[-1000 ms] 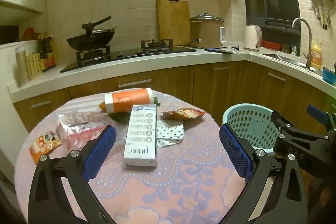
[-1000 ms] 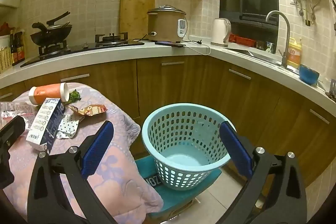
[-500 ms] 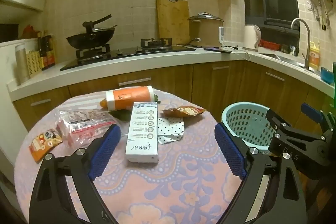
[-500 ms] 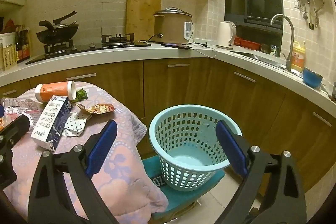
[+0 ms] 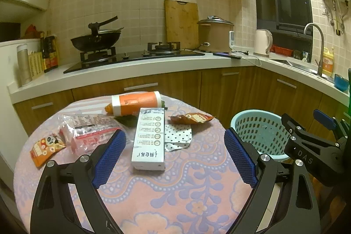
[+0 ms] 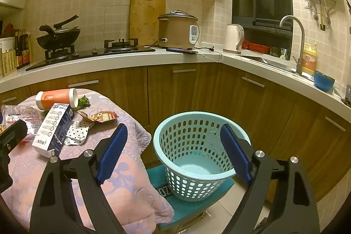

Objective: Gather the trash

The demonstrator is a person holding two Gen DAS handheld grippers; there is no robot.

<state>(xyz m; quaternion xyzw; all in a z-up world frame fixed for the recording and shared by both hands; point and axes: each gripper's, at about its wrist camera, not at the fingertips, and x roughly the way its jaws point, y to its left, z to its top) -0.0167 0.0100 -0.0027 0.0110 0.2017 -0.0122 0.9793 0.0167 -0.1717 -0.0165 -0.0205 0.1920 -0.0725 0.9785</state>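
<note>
- The left gripper [image 5: 174, 156] is hanging over the round table [image 5: 186, 201] with its blue pads spread wide and nothing between them; the white carton [image 5: 150, 138] is lying just ahead of the gap, not touched.
- The right gripper [image 6: 173, 151] is pointing at the pale blue basket [image 6: 195, 177], which is sitting on a teal mat on the floor just beside the table; its jaws have just been closing a little, with nothing between them, and they are standing apart, gripping nothing.
- The trash is lying in a loose cluster on the far half of the flowered cloth: the carton flat on its broad face, an orange tube [image 5: 136, 103] on its side behind it, a brown snack wrapper [image 5: 190, 118] and a dotted foil scrap [image 5: 177, 137] beside the carton towards the basket, a clear plastic bag [image 5: 87, 127] and a small orange packet [image 5: 45, 149] off to the other side.
- I am guessing the carton is light and fairly stiff, but likely to dent if empty; taking it across its narrow sides near the middle looks safest.
- The tube looks rigid, smooth and apt to roll, so a pinch across its body should serve.
- The wrappers and bag look flimsy, slippery and very flat; a raised edge or crumple is the place to nip them.
- The basket is looking empty, so I judge that the collecting is only starting.
</note>
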